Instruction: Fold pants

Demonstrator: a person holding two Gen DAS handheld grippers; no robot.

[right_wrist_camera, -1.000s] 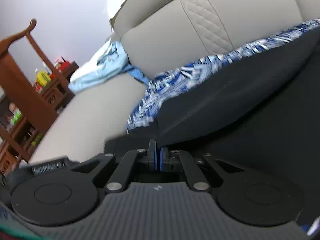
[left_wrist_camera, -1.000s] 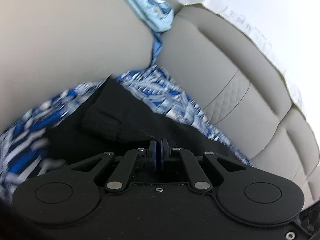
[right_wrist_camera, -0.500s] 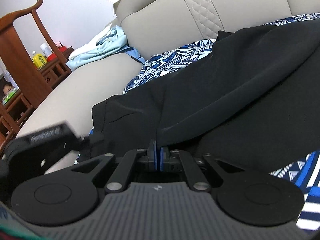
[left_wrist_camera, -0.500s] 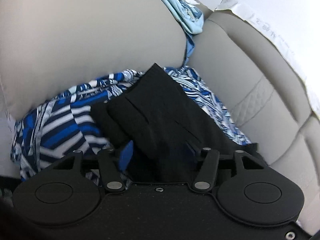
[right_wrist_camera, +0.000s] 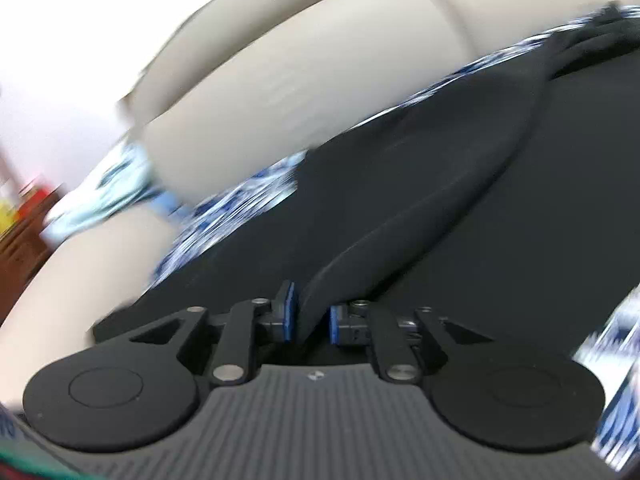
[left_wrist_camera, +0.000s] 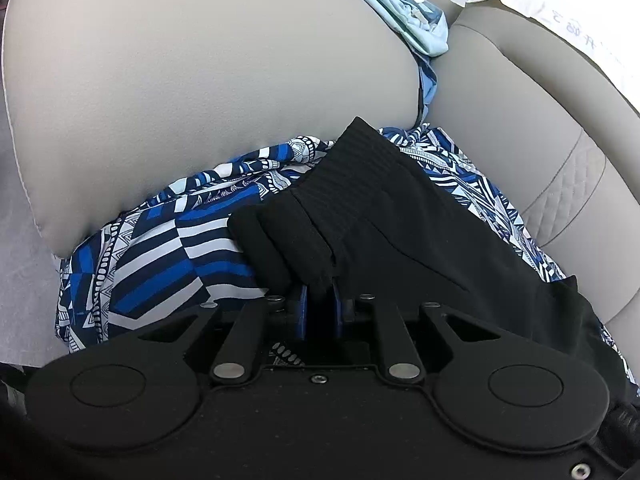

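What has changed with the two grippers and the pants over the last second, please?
The left hand-held gripper opened, then closed on the black pants at their ribbed waistband. The right hand-held gripper has just been opening, a fold between its jaws. The patterned cloth stayed put.

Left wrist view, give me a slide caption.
Left claw closing on black pants over patterned cloth on a sofa.

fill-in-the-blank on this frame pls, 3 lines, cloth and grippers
1. The black pants lie on a blue and white patterned ____.
2. The left gripper has its pads closed on a bunched fold of the ____.
3. In the right gripper, a gap shows between the fabric fold and the ____ pad.

Missing words: cloth; pants; right
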